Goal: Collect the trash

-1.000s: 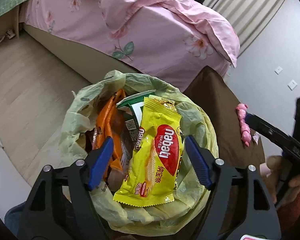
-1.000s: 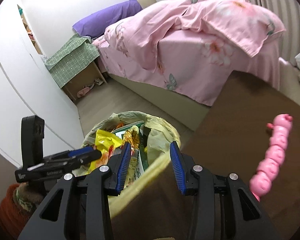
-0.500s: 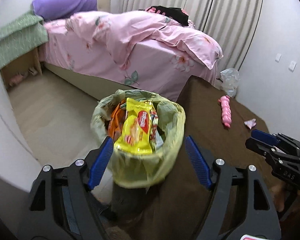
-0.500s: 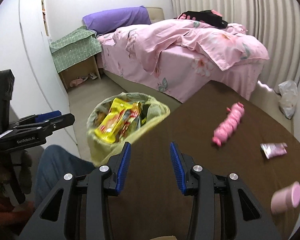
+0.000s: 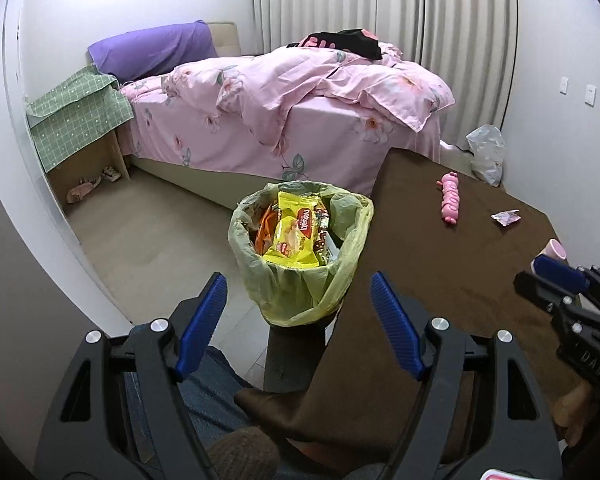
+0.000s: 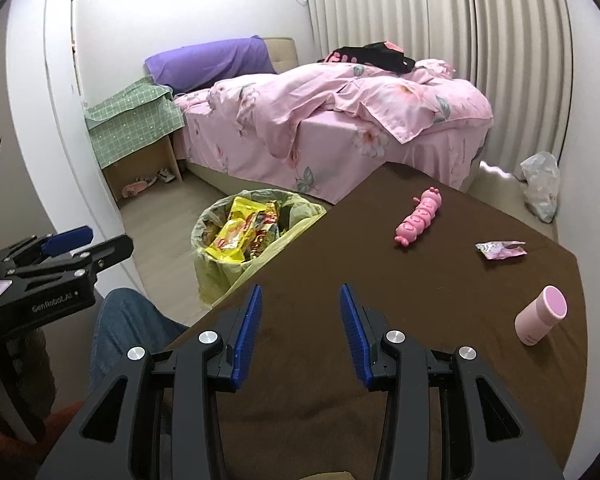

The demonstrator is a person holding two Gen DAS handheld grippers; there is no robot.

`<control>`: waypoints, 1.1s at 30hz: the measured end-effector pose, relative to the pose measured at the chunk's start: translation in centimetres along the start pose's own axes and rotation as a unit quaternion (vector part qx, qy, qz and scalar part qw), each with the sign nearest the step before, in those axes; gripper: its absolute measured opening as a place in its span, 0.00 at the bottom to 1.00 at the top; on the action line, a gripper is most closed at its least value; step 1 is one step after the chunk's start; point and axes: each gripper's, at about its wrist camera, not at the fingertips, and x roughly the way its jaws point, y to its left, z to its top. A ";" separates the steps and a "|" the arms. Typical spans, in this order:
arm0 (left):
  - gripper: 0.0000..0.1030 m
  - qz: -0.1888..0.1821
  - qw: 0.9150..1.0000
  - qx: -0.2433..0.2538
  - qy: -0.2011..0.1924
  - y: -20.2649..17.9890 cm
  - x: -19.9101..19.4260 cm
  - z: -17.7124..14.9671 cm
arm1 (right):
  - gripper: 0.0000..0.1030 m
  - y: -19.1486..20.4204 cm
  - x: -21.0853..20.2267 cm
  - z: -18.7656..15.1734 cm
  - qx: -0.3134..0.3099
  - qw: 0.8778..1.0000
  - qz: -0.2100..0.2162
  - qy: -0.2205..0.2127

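- Yellow-green plastic lines the bin (image 5: 300, 264), which stands on the floor against the brown table's (image 5: 440, 264) edge, likely so that wrappers can go straight off the tabletop into it. In the left wrist view the left gripper (image 5: 300, 320) hangs with its jaws spread wide and nothing between them, aimed down at the bin; a yellow wafer packet (image 5: 294, 236) lies on top of the rubbish. Beyond the bin, on the table, a crumpled wrapper (image 5: 506, 217) lies well apart from this gripper.
- In the right wrist view the right gripper (image 6: 300, 332) is part-way spread and empty above the table (image 6: 380, 300). The crumpled wrapper (image 6: 500, 249), probably the next trash, lies right of the bin (image 6: 256, 240), past a pink caterpillar toy (image 6: 418, 222), ahead and right of the gripper. A pink cup (image 6: 540, 314) lies tipped nearer the table's right edge.
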 end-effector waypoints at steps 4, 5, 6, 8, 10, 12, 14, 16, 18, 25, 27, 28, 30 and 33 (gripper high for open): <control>0.68 -0.006 1.000 -0.006 0.004 0.3 -0.3 0.0 | 0.38 0.4 0.2 -0.3 0.000 1.000 0.009 0.012; 0.68 -0.006 1.000 -0.008 0.005 0.3 -0.2 0.0 | 0.38 0.5 0.1 -0.3 0.000 1.000 0.010 0.012; 0.68 -0.007 1.000 -0.009 0.006 0.4 -0.2 0.0 | 0.38 0.7 0.1 -0.4 -0.001 1.000 0.010 0.012; 0.68 -0.009 1.000 -0.013 0.009 0.5 -0.1 -0.1 | 0.38 0.9 0.1 -0.2 -0.004 1.000 0.009 0.010; 0.68 -0.009 1.000 -0.014 0.010 0.6 -0.1 -0.1 | 0.38 1.1 0.1 -0.2 -0.006 1.000 0.009 0.010; 0.68 -0.009 1.000 -0.015 0.010 0.7 -0.2 -0.1 | 0.38 1.1 0.1 -0.2 -0.005 1.000 0.009 0.011; 0.68 -0.009 1.000 -0.015 0.010 0.8 -0.1 -0.1 | 0.38 1.2 0.2 -0.2 -0.006 1.000 0.009 0.011; 0.68 -0.010 1.000 -0.016 0.011 0.8 -0.1 -0.1 | 0.38 1.3 0.2 -0.2 -0.007 1.000 0.009 0.012; 0.68 -0.010 1.000 -0.016 0.013 0.9 0.0 -0.2 | 0.38 1.5 0.3 -0.2 -0.010 1.000 0.008 0.011; 0.68 -0.011 1.000 -0.013 0.012 0.8 0.1 -0.3 | 0.38 1.6 0.4 -0.2 -0.010 1.000 0.007 0.012; 0.68 -0.010 1.000 -0.014 0.013 0.7 0.1 -0.5 | 0.38 1.6 0.4 -0.4 -0.009 1.000 0.008 0.013; 0.68 -0.011 1.000 -0.014 0.014 0.7 0.1 -0.5 | 0.38 1.6 0.4 -0.4 -0.008 1.000 0.008 0.013; 0.68 -0.010 1.000 -0.014 0.014 0.7 0.1 -0.6 | 0.38 1.6 0.4 -0.4 -0.007 1.000 0.009 0.013; 0.68 -0.010 1.000 -0.013 0.014 0.7 0.1 -0.5 | 0.38 1.5 0.4 -0.4 -0.008 1.000 0.009 0.013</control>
